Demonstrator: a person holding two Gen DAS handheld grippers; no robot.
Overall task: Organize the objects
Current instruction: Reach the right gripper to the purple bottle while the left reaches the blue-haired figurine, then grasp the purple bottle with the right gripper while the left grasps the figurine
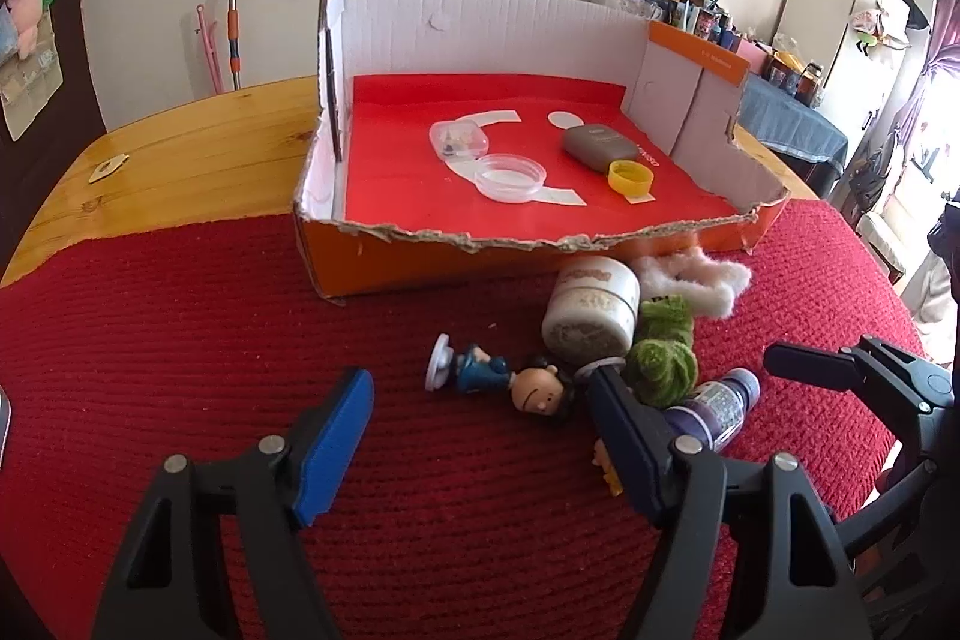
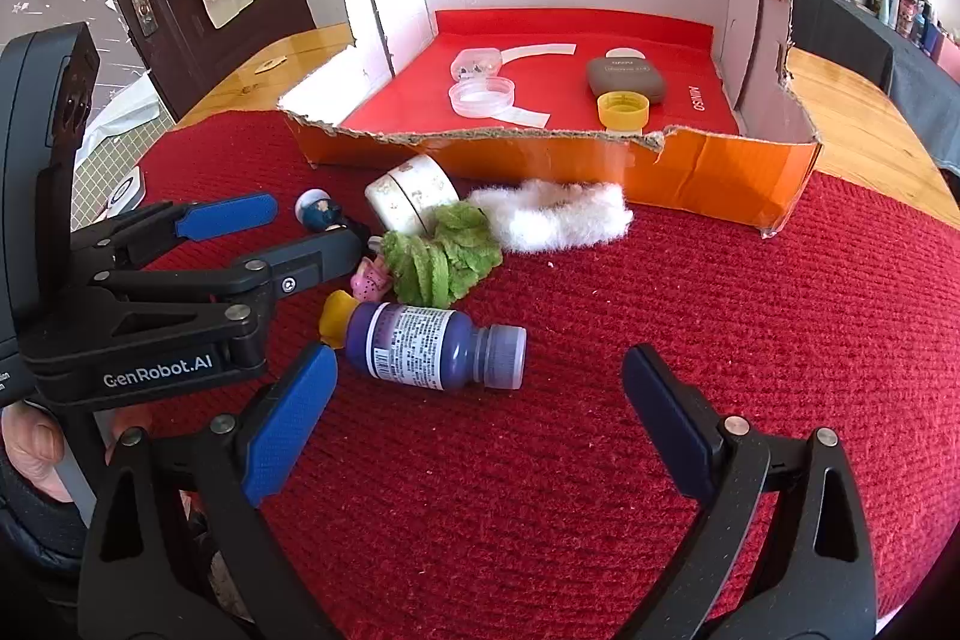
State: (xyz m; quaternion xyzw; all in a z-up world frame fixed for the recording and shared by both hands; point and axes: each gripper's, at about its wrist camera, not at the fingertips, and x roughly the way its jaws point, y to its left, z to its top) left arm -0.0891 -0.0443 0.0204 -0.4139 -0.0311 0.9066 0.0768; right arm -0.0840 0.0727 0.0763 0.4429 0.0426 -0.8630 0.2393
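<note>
**Loose items waiting in front of the box**

Scattered on the red cloth (image 2: 660,340) across the middle of both views, just short of the torn front wall of the orange box (image 2: 708,172). From left to right in the right wrist view: a small figurine (image 2: 321,211) lying flat, light and hard, best pinched across the body; a white jar (image 2: 411,199) tipped on its side, rigid and likely to roll; a green scrunchie (image 2: 441,265), soft and squashy, easy to take anywhere; a purple bottle (image 2: 432,343) lying on its side in the lower centre, smooth plastic, probably slippery, best gripped across the labelled middle; a white fluffy band (image 2: 552,214), weightless and limp, touching the box front. Already inside the box: a clear case (image 2: 477,64), a clear lid (image 2: 483,94), a grey case (image 2: 624,79) and a yellow cap (image 2: 623,109).

Left gripper (image 1: 474,394) at lower centre of its own view, spread wide, holding nothing, angled down toward the figurine with one finger beside the scrunchie. Right gripper (image 2: 480,388) at lower centre of its view, likewise released and empty, levelled low over the cloth with the bottle just ahead between its fingers.
</note>
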